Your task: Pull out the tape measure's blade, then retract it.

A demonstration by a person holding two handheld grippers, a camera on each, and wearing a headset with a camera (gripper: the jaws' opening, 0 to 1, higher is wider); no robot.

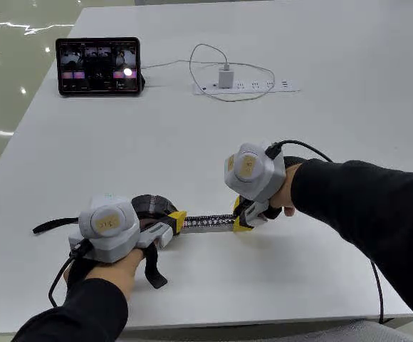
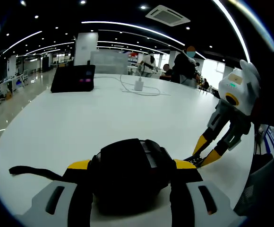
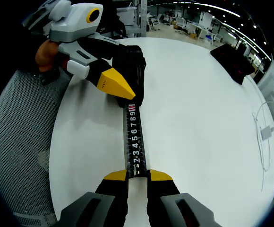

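A black tape measure case [image 1: 152,206] [image 2: 130,168] [image 3: 133,71] lies on the white table [image 1: 263,142], with my left gripper [image 1: 172,222] [image 2: 132,165] shut on it. A short length of numbered blade [image 1: 208,223] [image 3: 134,142] runs out of the case to the right. My right gripper [image 1: 243,222] [image 3: 138,176] [image 2: 204,158] is shut on the blade's end hook, a hand's width from the case. The case's black wrist strap [image 1: 53,225] [image 2: 33,171] trails to the left.
A dark tablet [image 1: 98,65] [image 2: 74,78] stands at the far left of the table. A white power strip with a charger and looped cable [image 1: 228,78] [image 2: 139,85] lies at the back. A mesh chair [image 3: 19,156] sits beside the table. People stand in the background [image 2: 184,61].
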